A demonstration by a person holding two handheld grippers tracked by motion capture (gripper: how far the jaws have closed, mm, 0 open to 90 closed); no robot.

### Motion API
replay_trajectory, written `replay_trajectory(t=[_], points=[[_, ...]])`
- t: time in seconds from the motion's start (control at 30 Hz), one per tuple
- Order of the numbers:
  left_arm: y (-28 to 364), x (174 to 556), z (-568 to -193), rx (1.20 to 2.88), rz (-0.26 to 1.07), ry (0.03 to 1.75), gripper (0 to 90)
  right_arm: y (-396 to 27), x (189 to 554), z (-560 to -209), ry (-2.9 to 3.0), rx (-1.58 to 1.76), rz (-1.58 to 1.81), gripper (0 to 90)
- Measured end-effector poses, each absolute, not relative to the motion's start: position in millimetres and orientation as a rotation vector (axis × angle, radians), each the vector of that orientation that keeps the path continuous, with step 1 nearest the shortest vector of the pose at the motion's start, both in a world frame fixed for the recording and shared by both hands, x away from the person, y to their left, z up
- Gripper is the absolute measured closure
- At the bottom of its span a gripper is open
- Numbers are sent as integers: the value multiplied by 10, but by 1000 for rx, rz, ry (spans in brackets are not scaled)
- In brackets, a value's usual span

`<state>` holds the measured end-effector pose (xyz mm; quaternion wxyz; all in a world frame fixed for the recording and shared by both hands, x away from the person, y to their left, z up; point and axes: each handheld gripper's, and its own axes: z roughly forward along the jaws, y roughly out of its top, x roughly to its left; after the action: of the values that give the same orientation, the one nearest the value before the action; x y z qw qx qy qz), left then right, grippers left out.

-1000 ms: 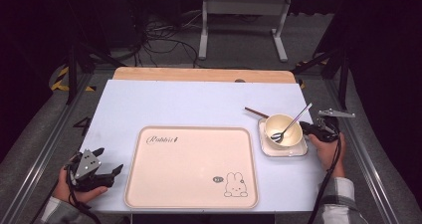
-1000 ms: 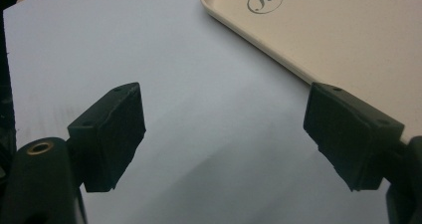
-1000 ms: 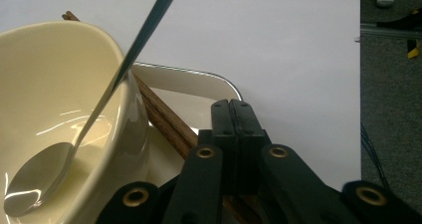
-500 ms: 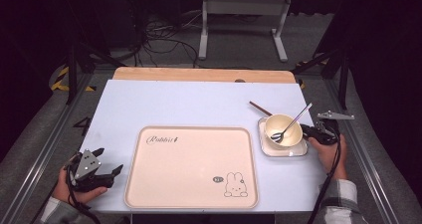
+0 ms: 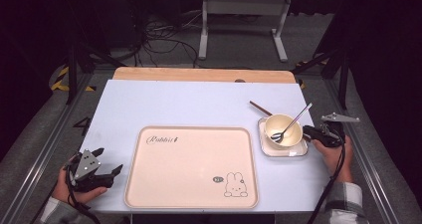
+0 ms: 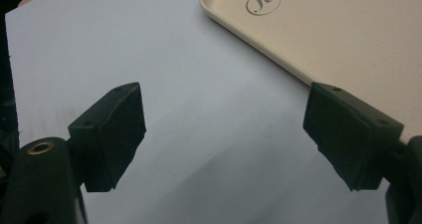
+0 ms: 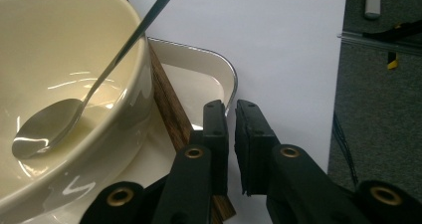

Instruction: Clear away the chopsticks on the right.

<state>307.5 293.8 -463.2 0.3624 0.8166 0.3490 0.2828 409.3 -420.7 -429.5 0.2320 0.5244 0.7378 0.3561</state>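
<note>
A cream bowl (image 5: 271,122) stands on a white square dish (image 5: 298,153) at the table's right, with a metal spoon (image 5: 293,122) leaning in it. A brown chopstick (image 5: 259,107) lies across the dish and passes behind the bowl. My right gripper (image 5: 306,130) is at the dish's right edge. In the right gripper view its jaws (image 7: 231,109) have just been opening to a narrow slit with nothing between them, and the chopstick (image 7: 166,104) runs under the left jaw. My left gripper (image 5: 110,159) rests open on the table, left of the tray (image 5: 191,167).
The large cream tray with a rabbit print lies front and centre on the white table top (image 5: 189,104). A wooden strip (image 5: 199,74) borders the far edge. Metal rails run along both sides, and the tray's corner (image 6: 348,35) reaches past the left gripper's right jaw.
The chopstick's far end has shifted slightly back and to the right. The right hand has moved only a little by the dish. The left hand has stayed put.
</note>
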Motion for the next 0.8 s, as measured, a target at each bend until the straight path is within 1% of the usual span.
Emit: replay_trajectory(t=[0.4,0.63,0.8], points=[[2937,3068,-4626,2099,727,898,176,-4268,3925,-4237,2064,1395,982,791],[2942,3074,-4626,2106,727,892,176,-4291,3897,-4236,2092,1382,1001,734],[2938,3076,-4631,2108,722,891,176,-4270,3917,-4252,2103,1377,1002,722]])
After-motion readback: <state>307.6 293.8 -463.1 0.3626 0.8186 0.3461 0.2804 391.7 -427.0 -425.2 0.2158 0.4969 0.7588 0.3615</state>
